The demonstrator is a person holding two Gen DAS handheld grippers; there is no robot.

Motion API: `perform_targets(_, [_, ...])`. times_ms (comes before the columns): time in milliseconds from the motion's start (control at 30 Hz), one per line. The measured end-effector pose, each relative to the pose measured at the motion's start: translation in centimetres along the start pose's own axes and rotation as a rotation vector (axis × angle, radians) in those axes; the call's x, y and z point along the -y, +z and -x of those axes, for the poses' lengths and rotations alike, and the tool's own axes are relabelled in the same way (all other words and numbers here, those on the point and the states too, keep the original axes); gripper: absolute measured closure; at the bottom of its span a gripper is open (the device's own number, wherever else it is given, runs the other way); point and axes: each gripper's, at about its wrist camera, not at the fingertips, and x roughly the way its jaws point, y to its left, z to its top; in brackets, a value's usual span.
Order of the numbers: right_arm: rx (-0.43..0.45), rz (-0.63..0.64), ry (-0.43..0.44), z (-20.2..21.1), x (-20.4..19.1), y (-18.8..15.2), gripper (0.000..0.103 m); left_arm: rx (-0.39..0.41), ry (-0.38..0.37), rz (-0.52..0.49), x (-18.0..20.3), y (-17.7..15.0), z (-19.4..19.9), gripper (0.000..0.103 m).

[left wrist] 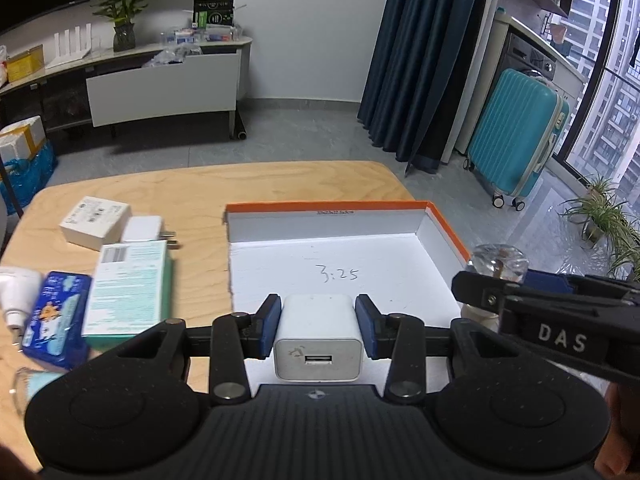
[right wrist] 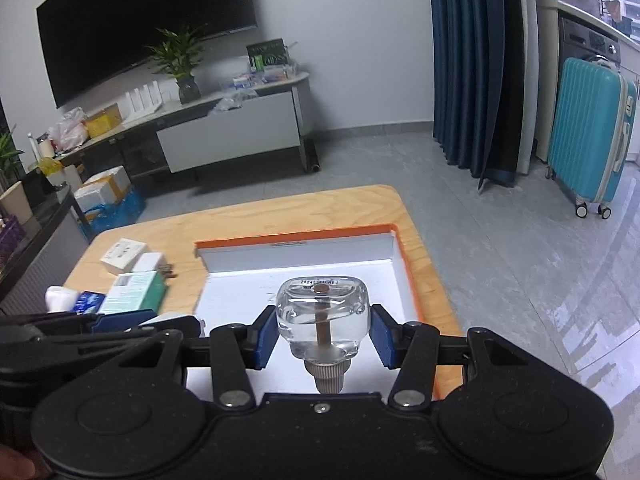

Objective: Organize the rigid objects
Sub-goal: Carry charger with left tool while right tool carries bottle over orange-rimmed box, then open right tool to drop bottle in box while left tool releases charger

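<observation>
This is a home, a living room that opens onto a laundry balcony. A large dark television (right wrist: 144,24) hangs on the wall above a low media cabinet (right wrist: 224,136) with a potted plant (right wrist: 178,64). Blue curtains (right wrist: 468,64) frame tall windows onto apartment towers, with a washing machine (right wrist: 588,46) and a teal suitcase (right wrist: 588,136) beside them, and a wooden table (right wrist: 360,208) stands in front

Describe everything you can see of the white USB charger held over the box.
The white USB charger is a small, rounded cube of matte plastic, slightly scuffed, with one USB port on the face toward the camera. The left hand-held gripper clamps its sides between blue pads. It hangs level over the near edge of the open orange-rimmed box.
</observation>
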Motion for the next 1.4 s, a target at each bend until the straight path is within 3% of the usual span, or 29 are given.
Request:
perform_targets(467, [-0.083,0.033,-0.022,-6.0,1.3,2.7,0.042,-0.046,0.003,0.023,0.6,1.6,-4.5,0.062])
perform_targets(567, [-0.014,0.005,-0.040,-5.6,1.9,3.2,0.033,-0.050,0.004,0.033,0.6,2.0,-5.1,0.062])
perform_targets(767, [0.083,-0.048,-0.052,-2.5,3.4,3.3,0.033,-0.053,-0.032,0.049,0.9,2.8,-6.1,0.063])
perform_targets(800, [0.089,-0.051,-0.055,-2.0,3.6,3.2,0.033,-0.044,-0.053,0.058,0.9,3.0,-6.2,0.062])
perform_targets(833, [0.093,-0.056,-0.052,-1.6,3.8,3.0,0.033,-0.036,-0.070,0.066,1.0,3.2,-6.1,0.050])
perform_targets(867, [0.098,-0.064,-0.052,-1.1,3.9,2.9,0.033,-0.032,-0.084,0.070,1.2,3.4,-6.0,0.032])
perform_targets(900, [0.102,-0.073,-0.054,-0.7,4.1,2.7,0.032,-0.024,-0.087,0.069,1.3,3.5,-5.8,0.026])
perform_targets(1100, [0.118,-0.091,-0.061,1.5,3.7,1.4,0.026,-0.016,-0.048,0.035,1.5,3.1,-3.8,0.021])
perform_targets(1267, [0.105,-0.071,-0.042,2.5,2.1,0.1,0.022,-0.017,0.027,0.003,1.1,2.2,-1.5,0.005])
perform_targets(1400, [0.105,-0.089,-0.036,3.3,1.1,-1.1,0.016,-0.021,0.071,-0.011,0.7,1.4,0.5,0.000])
